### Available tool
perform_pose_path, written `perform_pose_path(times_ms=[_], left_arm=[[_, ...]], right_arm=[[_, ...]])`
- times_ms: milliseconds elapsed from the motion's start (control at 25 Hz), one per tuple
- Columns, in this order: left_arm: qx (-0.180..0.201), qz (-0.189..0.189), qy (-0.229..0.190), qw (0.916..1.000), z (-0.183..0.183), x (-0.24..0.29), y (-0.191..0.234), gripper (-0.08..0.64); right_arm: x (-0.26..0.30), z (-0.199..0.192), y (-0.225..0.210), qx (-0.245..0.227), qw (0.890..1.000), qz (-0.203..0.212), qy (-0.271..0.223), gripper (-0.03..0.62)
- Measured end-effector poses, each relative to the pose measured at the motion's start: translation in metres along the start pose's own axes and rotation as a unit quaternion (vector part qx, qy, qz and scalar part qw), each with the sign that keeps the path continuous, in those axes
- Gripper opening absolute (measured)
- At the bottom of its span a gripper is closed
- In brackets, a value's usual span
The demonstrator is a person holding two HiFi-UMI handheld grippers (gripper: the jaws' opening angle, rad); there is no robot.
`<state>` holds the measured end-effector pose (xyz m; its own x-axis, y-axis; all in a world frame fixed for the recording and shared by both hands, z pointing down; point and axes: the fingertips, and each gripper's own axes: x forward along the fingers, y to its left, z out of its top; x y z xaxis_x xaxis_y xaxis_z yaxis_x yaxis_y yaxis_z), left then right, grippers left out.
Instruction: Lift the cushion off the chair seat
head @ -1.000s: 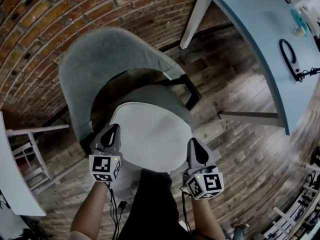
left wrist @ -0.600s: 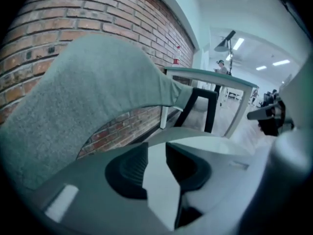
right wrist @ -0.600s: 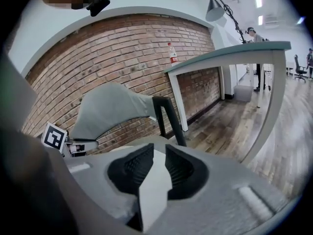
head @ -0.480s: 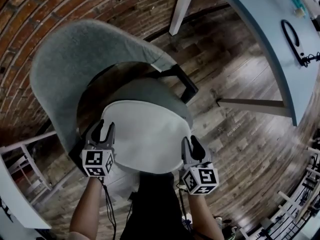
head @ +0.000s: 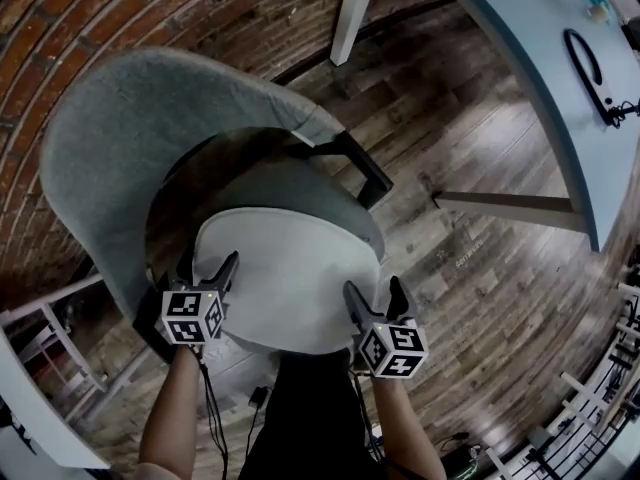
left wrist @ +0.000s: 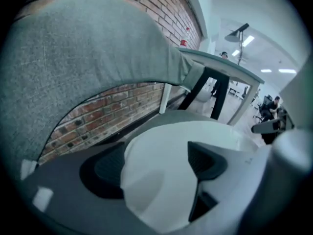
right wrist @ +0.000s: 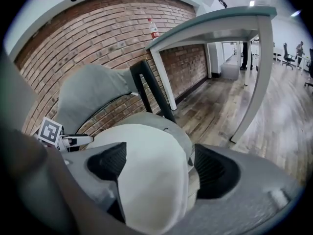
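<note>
Between the spread jaws of the left gripper (head: 208, 261) lies the near-left rim of the white cushion (head: 285, 278), and the jaws of the right gripper (head: 374, 288) stand just as wide around its near-right rim. In both gripper views the pale, rounded fabric fills the gap between the dark pads; whether the pads press on it cannot be told. The cushion rests flat on the grey seat (head: 300, 193) of the chair (head: 130, 138), covering most of it, with a strip of grey showing past its far edge.

Beyond both pairs of jaws the chair's curved grey backrest rises, with a dark opening between it and the seat. Behind that runs a red brick wall (head: 120, 8). Out past the right jaws spreads a floor (head: 470, 168) of dark, worn wooden planks, and over it a pale blue table (head: 520, 48) on white legs (head: 352, 13), with a black looped cable (head: 590, 78) lying on top. To the outer side of the left jaws stands a white frame (head: 40, 408) on the same planks.
</note>
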<state>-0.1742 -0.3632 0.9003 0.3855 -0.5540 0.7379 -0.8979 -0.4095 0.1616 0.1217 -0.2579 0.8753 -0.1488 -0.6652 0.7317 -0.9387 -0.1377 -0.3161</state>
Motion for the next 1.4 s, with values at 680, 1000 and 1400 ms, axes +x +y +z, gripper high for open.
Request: perform_pose_path(times_ms=[680,1000,1400], left_arm=[[-0.046,-0.003,0.071,0.9964,-0.035,0.022,0.007,0.41],[-0.025,0.01,0.088,0.9958,-0.036,0.015,0.002,0.352],[-0.027,0.056,0.058,0.9964,-0.024,-0.009,0.006,0.06]], right_arm=[[0.032,-0.04,0.007,0.019,0.996,0.022,0.079,0.436],[0.032,-0.037,0.019,0.017,0.995,0.051,0.08,0.434],[0.016,-0.027,0.023,0.015,0.995,0.058,0.078,0.305]])
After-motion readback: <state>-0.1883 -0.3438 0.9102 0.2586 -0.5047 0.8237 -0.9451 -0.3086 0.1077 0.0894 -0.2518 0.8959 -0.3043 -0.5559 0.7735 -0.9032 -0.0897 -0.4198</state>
